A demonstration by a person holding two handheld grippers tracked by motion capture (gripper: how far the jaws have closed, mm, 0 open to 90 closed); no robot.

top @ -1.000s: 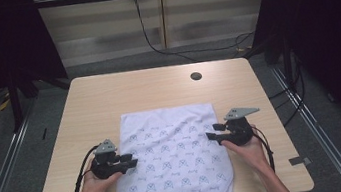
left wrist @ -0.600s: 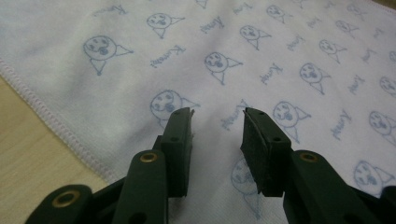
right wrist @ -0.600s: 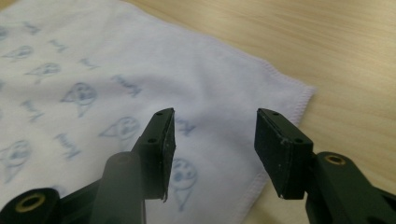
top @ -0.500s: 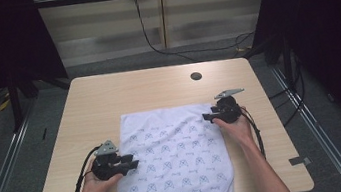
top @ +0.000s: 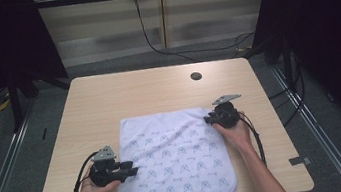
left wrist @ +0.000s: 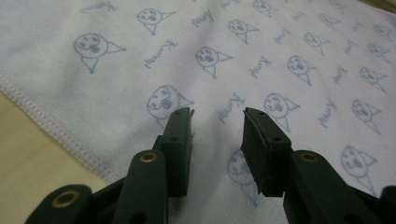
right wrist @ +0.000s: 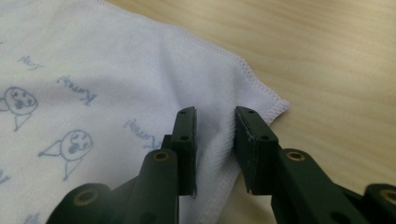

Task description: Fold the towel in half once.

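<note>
Jaws of right gripper [right wrist: 214,140] just closing on cloth [right wrist: 93,93] corner; left gripper [left wrist: 217,140] agape.

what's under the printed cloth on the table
The cloth lies flat on the wooden table, with its near edge hanging past the table's front. Whatever may lie beneath the fabric is covered; no bump shows.

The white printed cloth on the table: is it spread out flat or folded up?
Spread flat. The cloth lies open as one broad sheet on the table, its near end hanging over the table's edge. A small ridge rises at the far right corner.
</note>
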